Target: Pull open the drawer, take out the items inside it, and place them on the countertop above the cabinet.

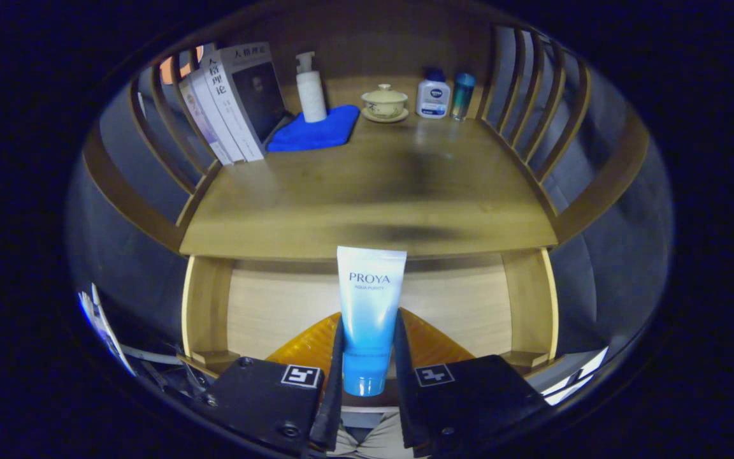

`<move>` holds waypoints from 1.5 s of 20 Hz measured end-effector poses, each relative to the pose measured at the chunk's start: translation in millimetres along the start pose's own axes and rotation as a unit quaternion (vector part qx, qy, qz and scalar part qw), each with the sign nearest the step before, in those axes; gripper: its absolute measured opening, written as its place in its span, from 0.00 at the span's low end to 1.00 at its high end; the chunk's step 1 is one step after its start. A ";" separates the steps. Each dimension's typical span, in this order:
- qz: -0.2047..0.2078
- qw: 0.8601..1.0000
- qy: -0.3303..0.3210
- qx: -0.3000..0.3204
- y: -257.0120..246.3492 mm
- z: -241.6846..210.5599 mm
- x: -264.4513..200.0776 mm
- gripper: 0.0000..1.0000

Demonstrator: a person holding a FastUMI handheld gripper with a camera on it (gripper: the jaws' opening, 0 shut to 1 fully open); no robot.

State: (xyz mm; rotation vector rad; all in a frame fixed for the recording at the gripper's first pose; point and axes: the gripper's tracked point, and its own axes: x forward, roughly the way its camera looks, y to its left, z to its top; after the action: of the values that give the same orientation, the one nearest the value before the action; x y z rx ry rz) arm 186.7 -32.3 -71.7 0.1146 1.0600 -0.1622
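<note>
A PROYA tube point(369, 312) is clamped upright between the narrowly parted fingers of the gripper point(369, 357), above the open drawer point(265, 306); a NIVEA bottle point(433, 95) is seen far beyond.

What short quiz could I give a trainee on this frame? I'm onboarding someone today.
1. True or false: the fingers are shut on the tube.
2. What stands on the blue cloth? A) pump bottle B) lidded cup C) books
3. Is the drawer open or closed?

Key: 1 true; 2 A; 3 open, below the countertop.
</note>
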 end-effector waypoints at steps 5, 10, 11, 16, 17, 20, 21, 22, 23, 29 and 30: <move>0.007 1.000 -0.008 0.007 9.9 31.6 -5.9 0.41; 0.013 1.000 -0.012 0.015 13.6 71.9 8.1 0.41; 0.015 1.000 -0.010 0.016 14.0 78.1 10.0 0.40; 0.006 1.000 -0.017 -0.004 21.8 108.1 22.6 0.40; 0.007 1.000 -0.018 -0.006 24.0 115.4 24.8 0.40; 0.005 1.000 -0.015 -0.003 26.1 124.2 36.9 0.40; 0.006 1.000 -0.010 -0.001 28.4 124.7 40.5 0.40; 0.006 1.000 -0.008 -0.003 28.0 127.8 46.6 0.40; 0.003 1.000 -0.005 -0.005 28.6 128.5 50.3 0.40; -0.024 1.000 0.014 -0.013 27.8 131.1 71.6 0.40; -0.029 0.999 0.017 -0.013 26.6 131.8 73.0 0.41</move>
State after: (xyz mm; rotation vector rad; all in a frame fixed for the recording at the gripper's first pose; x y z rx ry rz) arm 339.6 -34.5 -71.3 0.0642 1.0996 -0.1992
